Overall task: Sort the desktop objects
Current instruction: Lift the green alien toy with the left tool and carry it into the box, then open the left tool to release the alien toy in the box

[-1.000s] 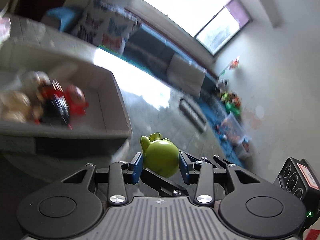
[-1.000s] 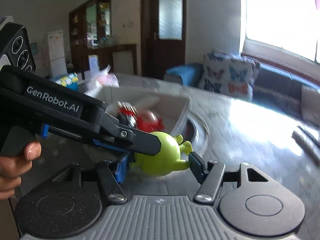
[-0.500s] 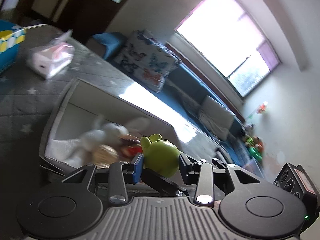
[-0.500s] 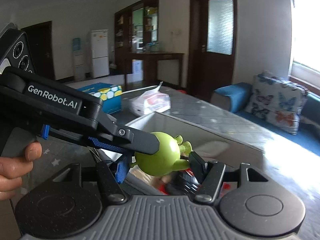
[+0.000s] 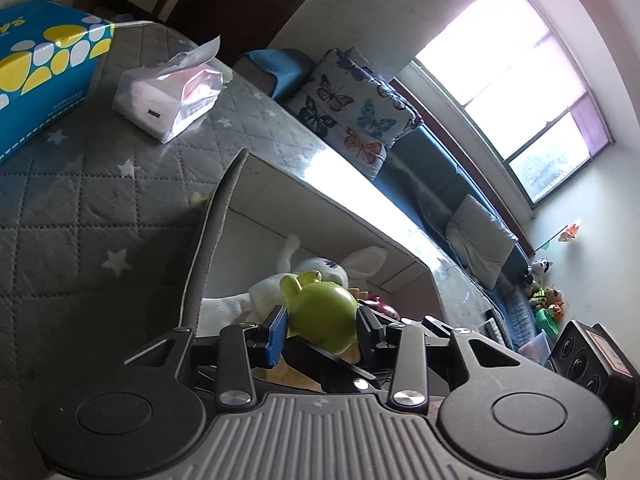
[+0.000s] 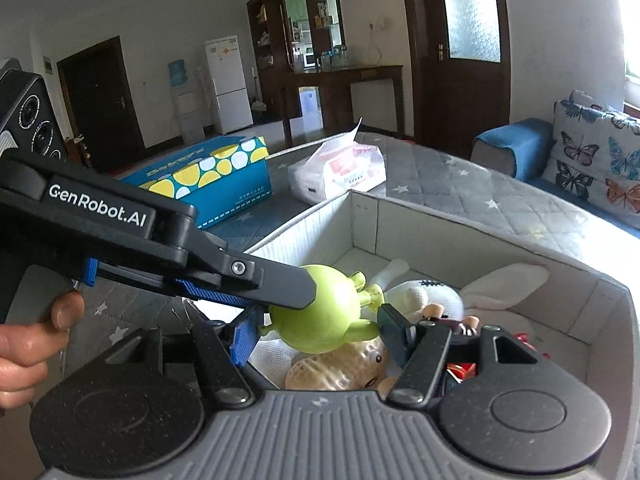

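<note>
A green alien toy (image 5: pixel 323 317) is gripped by both grippers at once, above the near end of a grey storage box (image 5: pixel 216 216). My left gripper (image 5: pixel 320 330) is shut on the toy's sides. My right gripper (image 6: pixel 316 330) is shut on the same green toy (image 6: pixel 320 314), and the left gripper's finger (image 6: pixel 276 280) crosses in from the left over it. In the box (image 6: pixel 400 208) lie a white plush rabbit (image 6: pixel 436 294), a peanut-shaped toy (image 6: pixel 340 368) and red toys (image 6: pixel 524 340).
A blue tissue box (image 6: pixel 212 176) and a soft tissue pack (image 6: pixel 340 170) sit on the grey quilted table cover (image 5: pixel 80 184) beyond the storage box. A sofa with a butterfly cushion (image 5: pixel 352 108) runs along the far side.
Both grippers have carried the green toy together from beside the box to above its near end. The view has steadied and the box's contents now lie just under the toy.
</note>
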The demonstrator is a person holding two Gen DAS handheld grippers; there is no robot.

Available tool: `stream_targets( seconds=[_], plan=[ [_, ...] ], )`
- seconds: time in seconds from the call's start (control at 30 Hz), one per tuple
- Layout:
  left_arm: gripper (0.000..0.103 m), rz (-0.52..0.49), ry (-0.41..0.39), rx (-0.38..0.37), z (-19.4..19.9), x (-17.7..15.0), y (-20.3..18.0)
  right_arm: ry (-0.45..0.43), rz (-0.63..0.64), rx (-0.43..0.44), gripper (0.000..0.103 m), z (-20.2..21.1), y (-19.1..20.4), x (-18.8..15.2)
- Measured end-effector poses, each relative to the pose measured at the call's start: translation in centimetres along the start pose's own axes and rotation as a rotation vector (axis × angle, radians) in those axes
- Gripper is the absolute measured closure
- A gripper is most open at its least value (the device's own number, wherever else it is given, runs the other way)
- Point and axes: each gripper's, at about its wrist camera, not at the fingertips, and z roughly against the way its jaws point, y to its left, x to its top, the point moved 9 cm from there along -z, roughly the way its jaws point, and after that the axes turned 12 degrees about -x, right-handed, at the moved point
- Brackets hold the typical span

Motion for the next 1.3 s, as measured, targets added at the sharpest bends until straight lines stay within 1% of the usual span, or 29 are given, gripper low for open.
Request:
stream_targets(
  seconds=[0.13,0.23,0.5,0.83,0.9,0.93,1.03,1.17,1.3],
  plan=[
    [0.063,0.023,0.003,0.016,-0.3,-0.1,0.7,0.008,0.000,0.000,0.039,-0.4,0.2,-0.5],
    [0.065,0.020,-0.003,0.032,-0.2,-0.1,0.9,0.009,0.000,0.001,0.038,-0.4,0.2,-0.6],
    [0.064,0.013,-0.008,0.066,0.0,-0.2,1.2,0.003,-0.008,0.002,0.038,-0.1,0.2,-0.6],
    [0.064,-0.008,-0.016,0.084,0.6,-0.3,0.8,-0.014,-0.024,-0.014,0.037,1.2,-0.3,-0.8],
    [0.064,-0.018,-0.019,0.084,0.8,-0.4,0.5,-0.020,-0.036,-0.020,0.033,1.8,-0.4,-0.9],
    [0.064,-0.031,-0.022,0.086,1.0,-0.5,0.3,-0.024,-0.041,-0.023,0.030,2.1,-0.4,-0.9],
    [0.064,-0.066,-0.029,0.090,1.4,-0.8,-0.4,-0.037,-0.051,-0.031,0.029,3.2,-0.3,-1.2],
    [0.064,-0.105,-0.036,0.082,2.0,-1.5,-1.5,-0.046,-0.071,-0.048,0.021,4.5,-0.2,-1.7],
    [0.064,-0.144,-0.037,0.084,2.4,-2.5,-2.4,-0.037,-0.090,-0.072,0.018,5.7,-0.1,-2.9]
  ],
)
